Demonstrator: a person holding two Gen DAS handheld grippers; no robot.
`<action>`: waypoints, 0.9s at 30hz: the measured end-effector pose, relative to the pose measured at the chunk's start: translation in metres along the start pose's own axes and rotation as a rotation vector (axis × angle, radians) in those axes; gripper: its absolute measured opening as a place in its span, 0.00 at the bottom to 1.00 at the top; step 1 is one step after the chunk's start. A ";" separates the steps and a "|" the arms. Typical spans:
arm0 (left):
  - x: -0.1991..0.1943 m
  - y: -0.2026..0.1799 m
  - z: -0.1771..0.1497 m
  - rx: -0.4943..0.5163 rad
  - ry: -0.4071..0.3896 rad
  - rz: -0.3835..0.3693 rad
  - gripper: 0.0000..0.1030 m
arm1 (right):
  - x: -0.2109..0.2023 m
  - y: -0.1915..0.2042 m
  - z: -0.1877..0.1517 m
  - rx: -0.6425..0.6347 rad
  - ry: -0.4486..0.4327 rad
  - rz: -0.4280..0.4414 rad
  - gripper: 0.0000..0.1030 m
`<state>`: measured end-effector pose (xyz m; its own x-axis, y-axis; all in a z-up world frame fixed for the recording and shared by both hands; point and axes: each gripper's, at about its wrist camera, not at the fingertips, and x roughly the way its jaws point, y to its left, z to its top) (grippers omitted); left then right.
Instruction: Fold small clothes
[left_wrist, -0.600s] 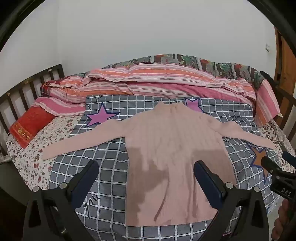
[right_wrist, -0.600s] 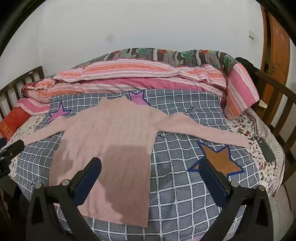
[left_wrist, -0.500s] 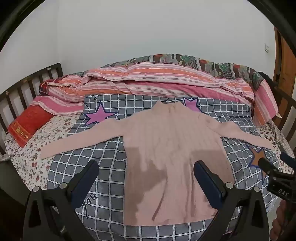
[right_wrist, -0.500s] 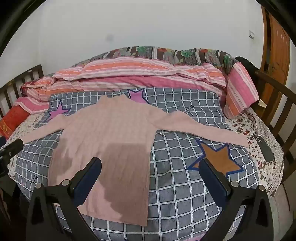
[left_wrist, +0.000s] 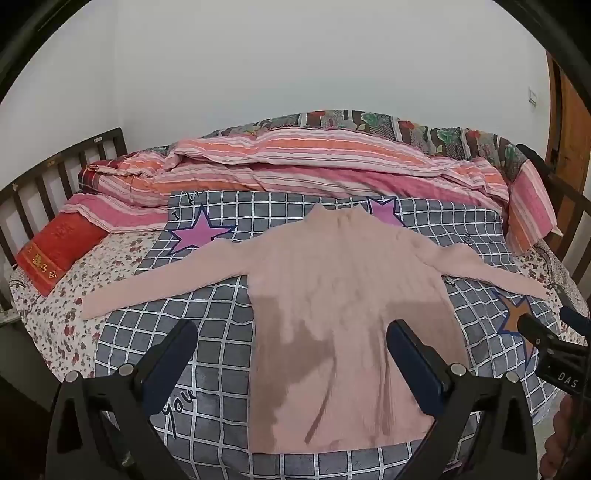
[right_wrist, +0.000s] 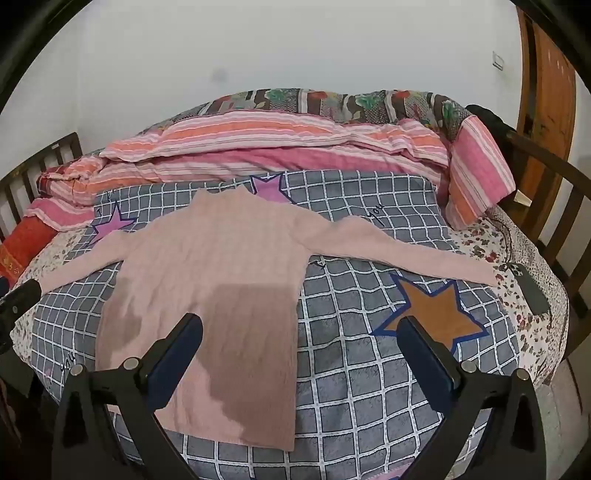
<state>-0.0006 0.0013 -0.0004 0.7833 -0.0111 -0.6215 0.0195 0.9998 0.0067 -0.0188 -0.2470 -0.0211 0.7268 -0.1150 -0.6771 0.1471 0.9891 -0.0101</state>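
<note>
Evidently you held the left gripper (left_wrist: 290, 334) and right gripper (right_wrist: 299, 330) released and empty at the bottom of each frame, since the pink sweater (left_wrist: 343, 314) lay spread flat mid-frame, unfolded.

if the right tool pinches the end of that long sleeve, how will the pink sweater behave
The pink ribbed knit sweater lies limp and flat on the grey checked blanket, so it will probably droop and trail. Its long thin sleeve likely lifts first. The knit looks grippy, unlikely to slip.
</note>
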 end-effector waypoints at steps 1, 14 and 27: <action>0.000 -0.002 -0.001 -0.001 -0.001 0.001 1.00 | 0.000 0.000 0.000 0.000 0.000 0.000 1.00; 0.002 0.002 -0.002 -0.016 0.005 0.000 1.00 | -0.004 -0.004 0.002 0.014 -0.012 0.001 1.00; 0.005 0.006 -0.003 -0.011 0.006 -0.002 1.00 | -0.004 -0.007 0.002 0.018 -0.017 -0.003 1.00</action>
<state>0.0013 0.0068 -0.0056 0.7795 -0.0127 -0.6263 0.0137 0.9999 -0.0031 -0.0214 -0.2540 -0.0166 0.7379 -0.1200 -0.6642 0.1615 0.9869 0.0012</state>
